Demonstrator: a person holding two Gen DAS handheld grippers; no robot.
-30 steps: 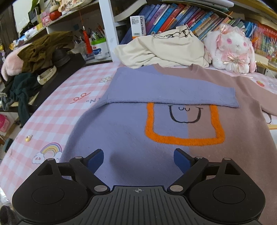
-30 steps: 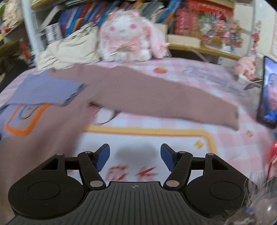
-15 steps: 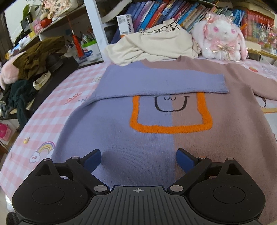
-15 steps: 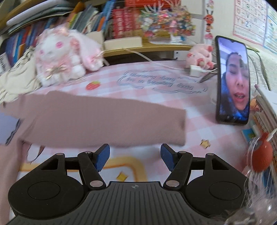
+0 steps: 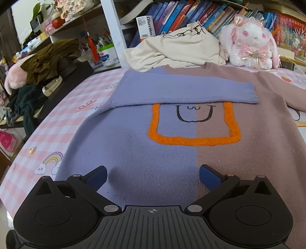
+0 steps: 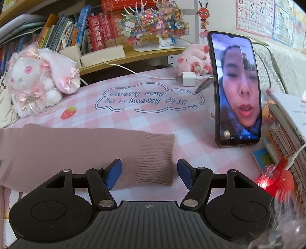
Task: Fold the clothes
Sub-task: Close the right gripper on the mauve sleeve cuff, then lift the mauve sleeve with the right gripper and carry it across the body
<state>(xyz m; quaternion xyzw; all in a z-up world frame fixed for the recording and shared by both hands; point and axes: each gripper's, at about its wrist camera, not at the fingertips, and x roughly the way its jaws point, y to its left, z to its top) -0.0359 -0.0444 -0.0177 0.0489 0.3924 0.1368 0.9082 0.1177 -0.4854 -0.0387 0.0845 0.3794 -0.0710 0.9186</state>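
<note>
The left gripper (image 5: 153,177) hangs over the lower body of the sweater (image 5: 145,153), its jaws opening and already spread wide, with nothing pinched and only flat knit showing between the blue pads (image 5: 209,177). The sweater lies spread on a pink checked cloth (image 5: 57,122), half lilac and half mauve, with an orange outline (image 5: 193,140) on the chest. Its lilac sleeve (image 5: 183,90) is folded across the chest, just above that outline. Beyond the collar lie a cream garment (image 5: 177,51) and a plush rabbit (image 5: 250,47), with books (image 5: 181,17) shelved behind. The right gripper (image 6: 149,173) points down at the ribbed cuff (image 6: 155,160) of the mauve sleeve (image 6: 72,147), which stretches flat across the cloth away from the body. Its jaws are closing, the cuff lies between them, and the pads do not yet press it. Past the cuff, printed words (image 6: 147,97) mark the cloth; a phone (image 6: 236,90) stands upright to the right, and a charger (image 6: 188,79) lies near a pink plush pig (image 6: 193,61).
</note>
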